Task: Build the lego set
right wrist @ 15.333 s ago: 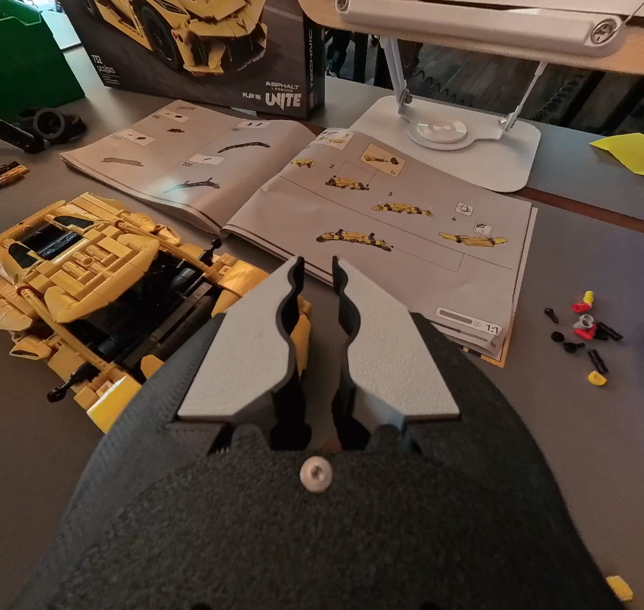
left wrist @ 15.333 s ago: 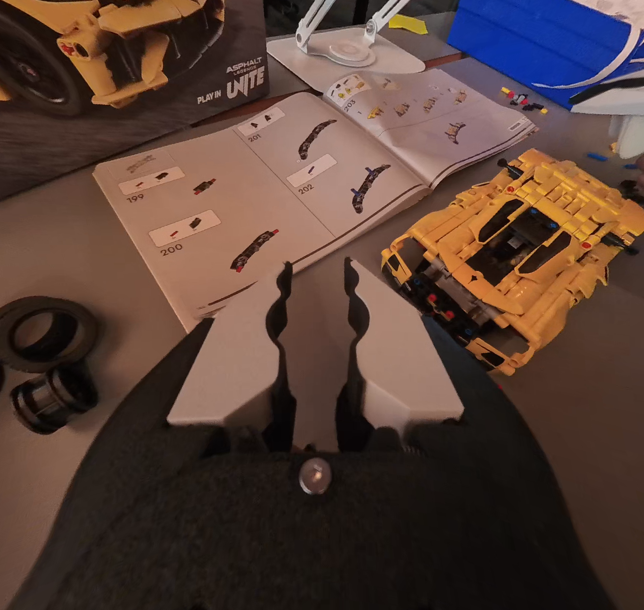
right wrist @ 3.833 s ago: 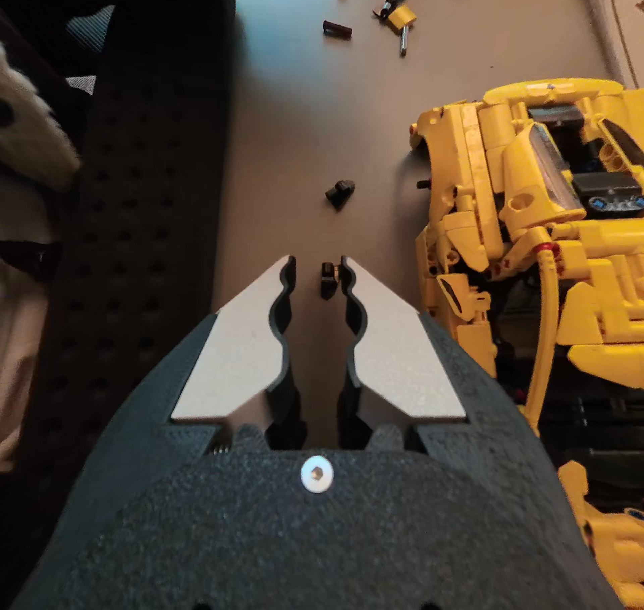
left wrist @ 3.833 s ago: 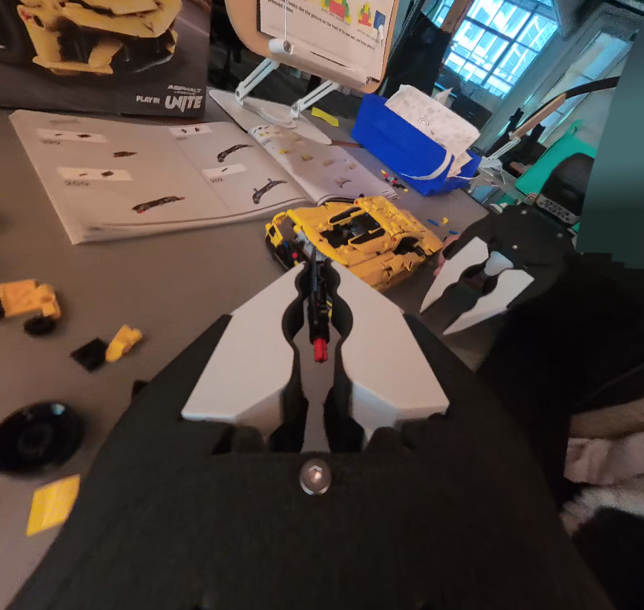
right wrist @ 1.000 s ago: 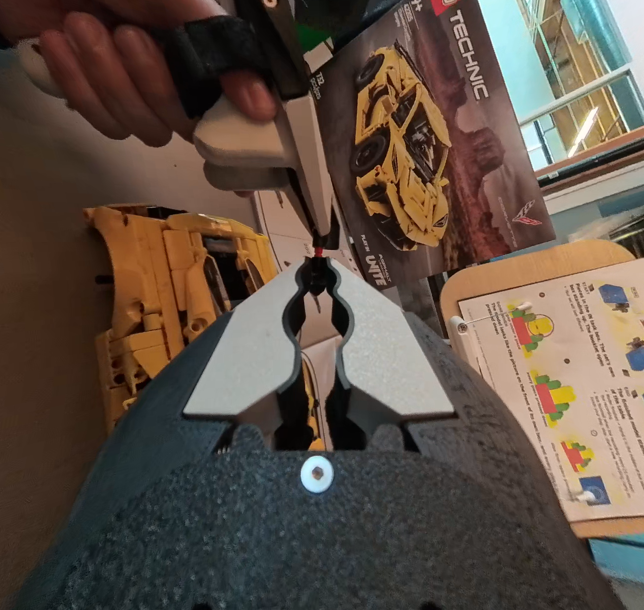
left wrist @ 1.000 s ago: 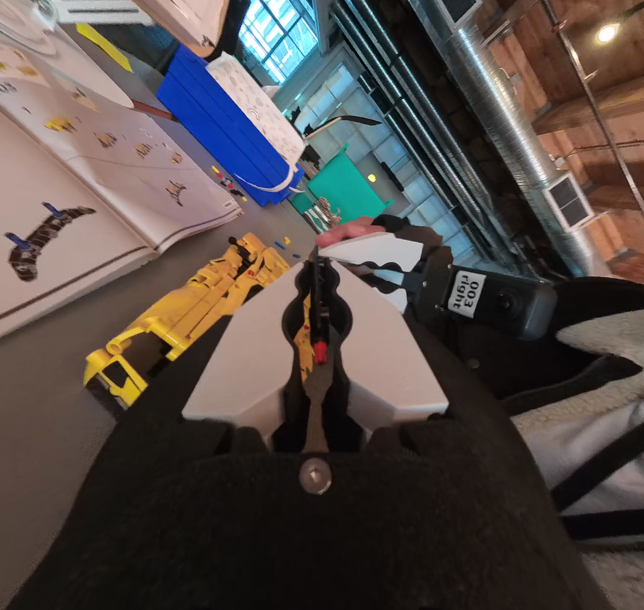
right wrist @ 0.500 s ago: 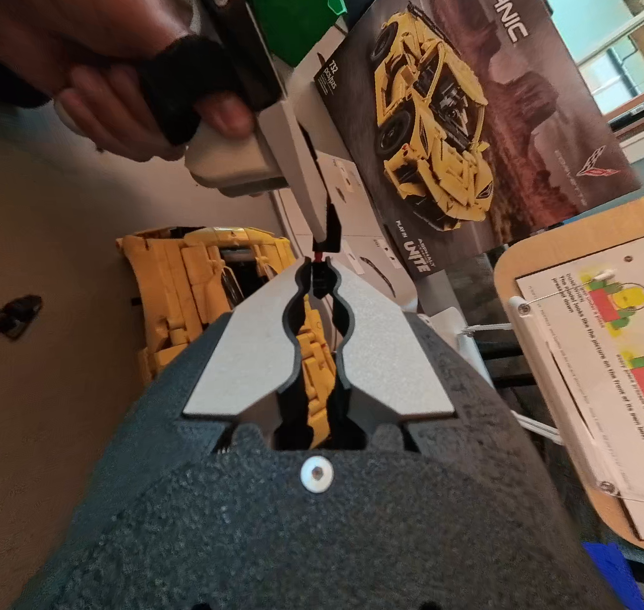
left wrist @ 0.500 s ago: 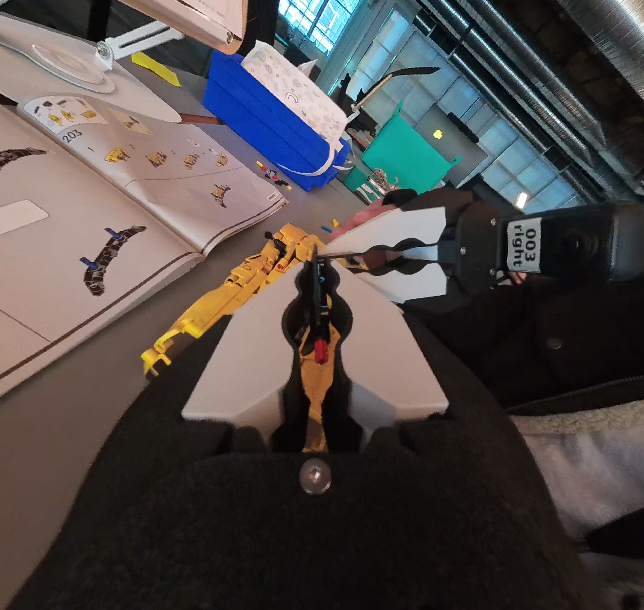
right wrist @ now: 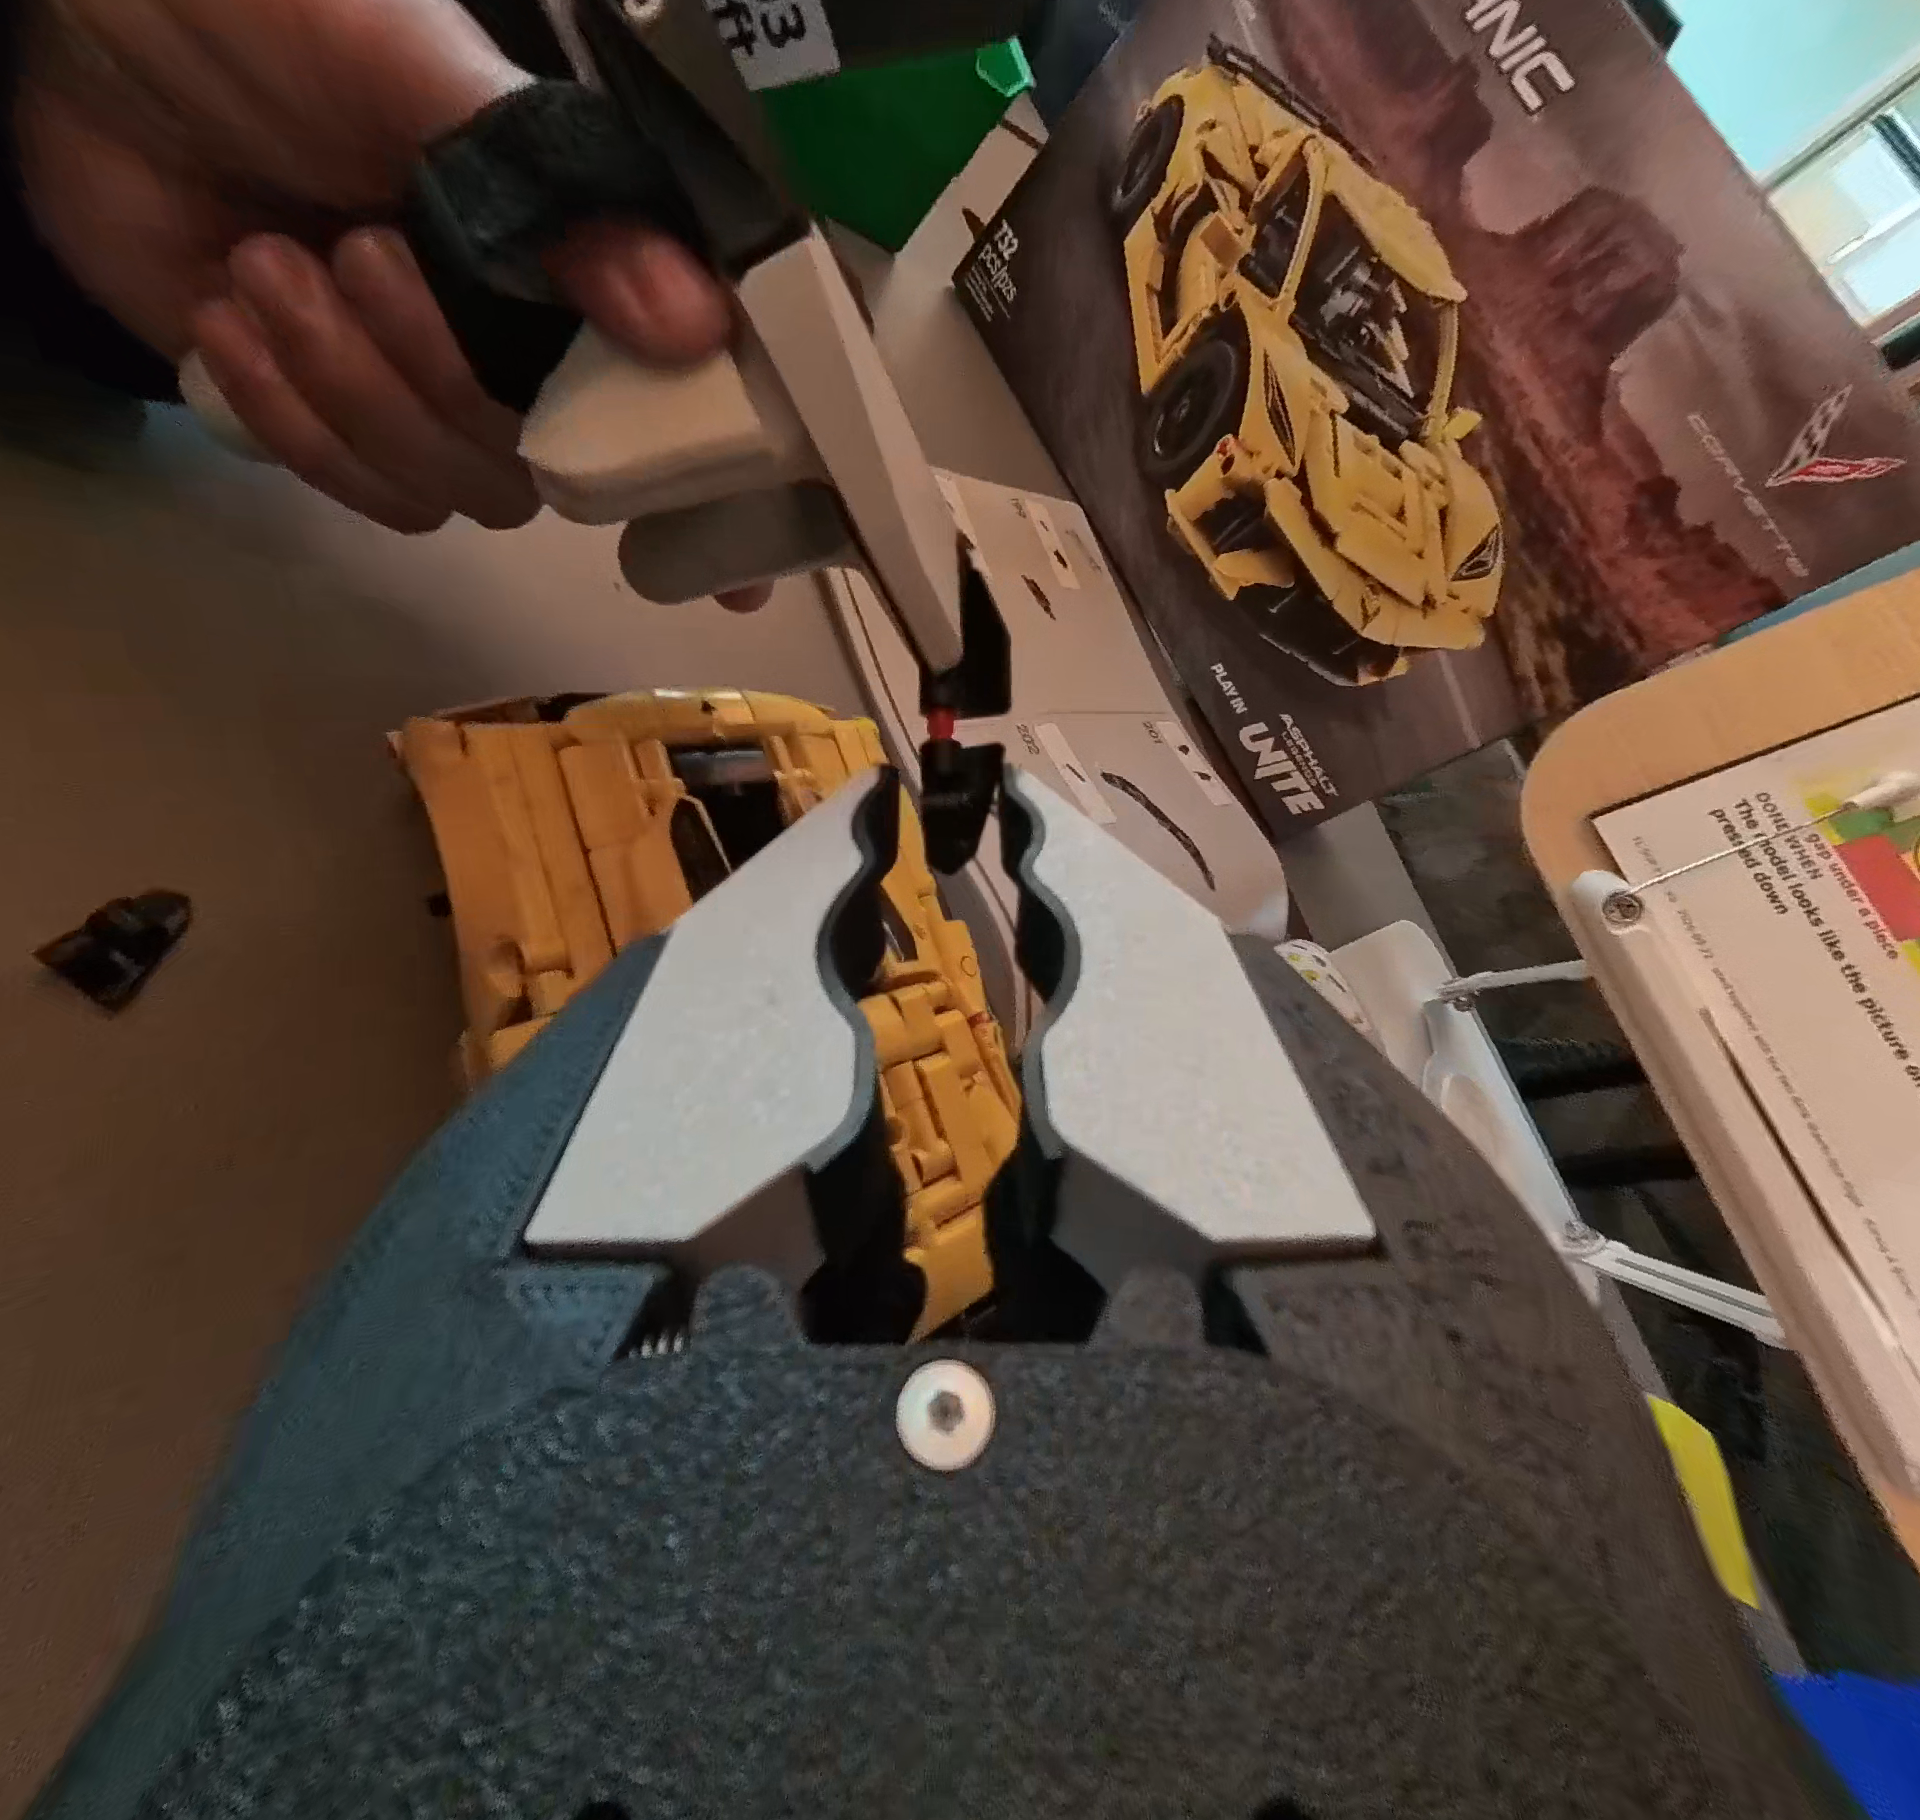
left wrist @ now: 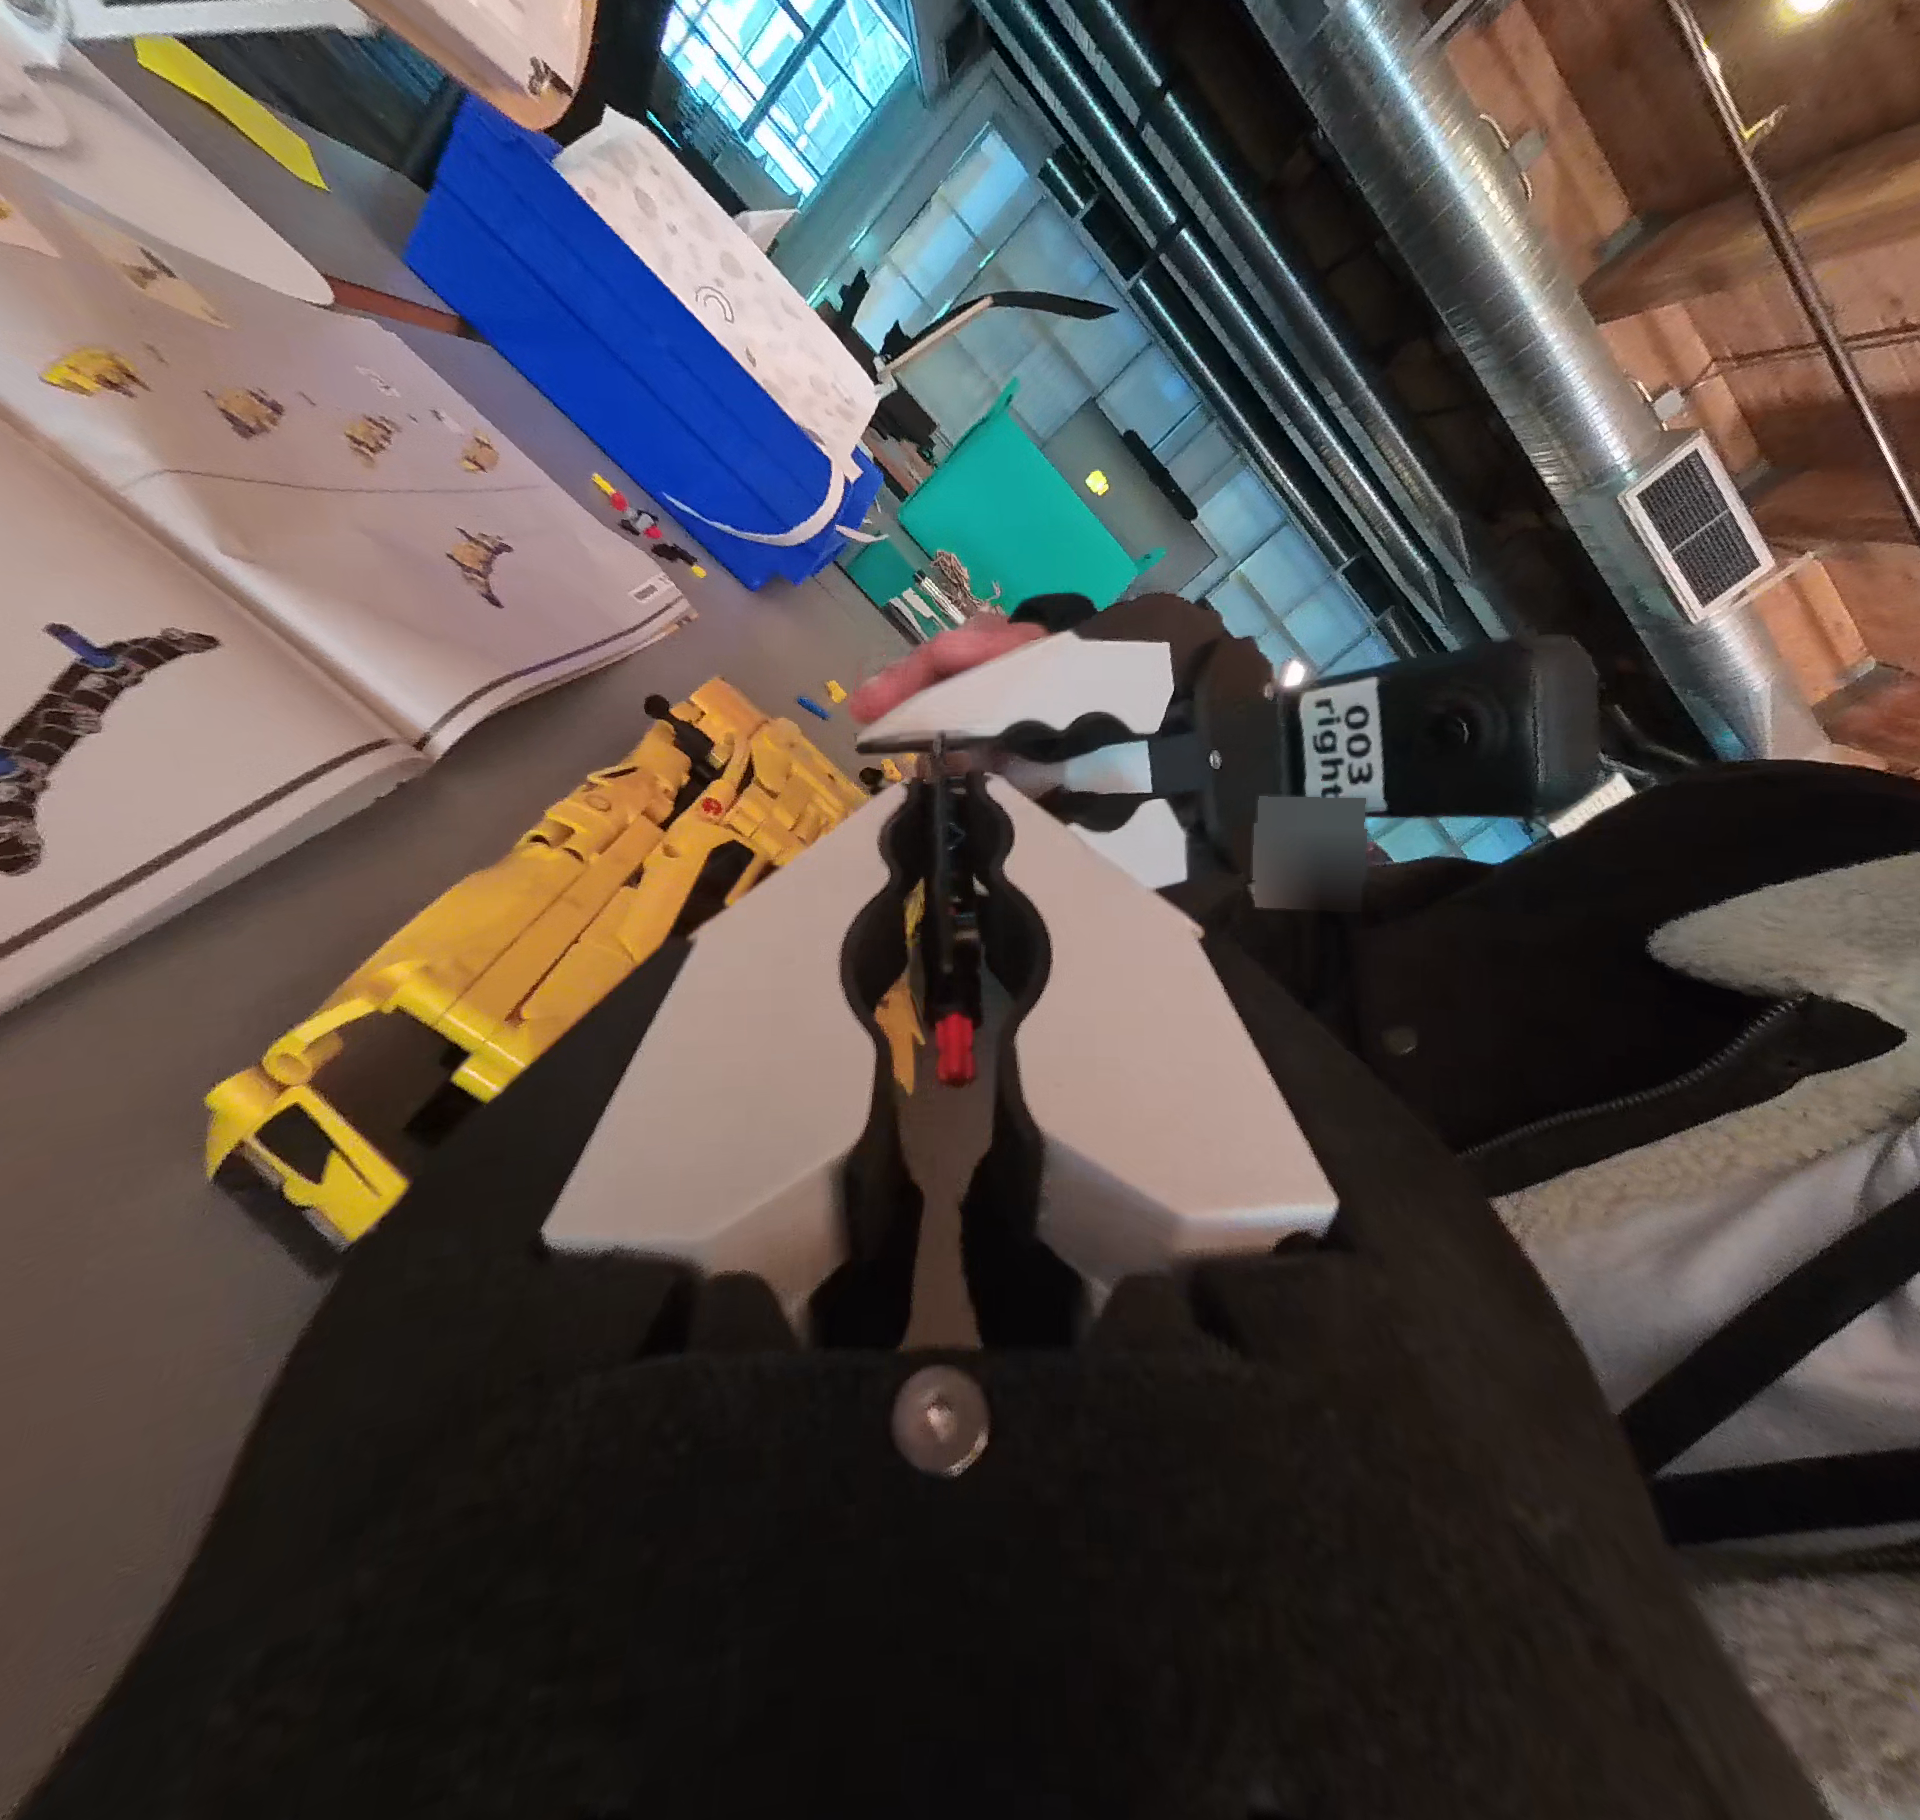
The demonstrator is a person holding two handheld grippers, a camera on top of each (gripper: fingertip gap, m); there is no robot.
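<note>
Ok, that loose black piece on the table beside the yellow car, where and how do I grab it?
Probably grip the loose black piece across its short width, mid-length, coming straight down: it lies flat and elongated on the table, apart from the yellow car. Blur hides finer detail. Right gripper is shut on a small black connector, left gripper on the black strip, so free one first.

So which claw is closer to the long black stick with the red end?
Left. The left gripper clamps the black stick; the right gripper reaches its far tip, where a small black piece sits between its jaws.
</note>
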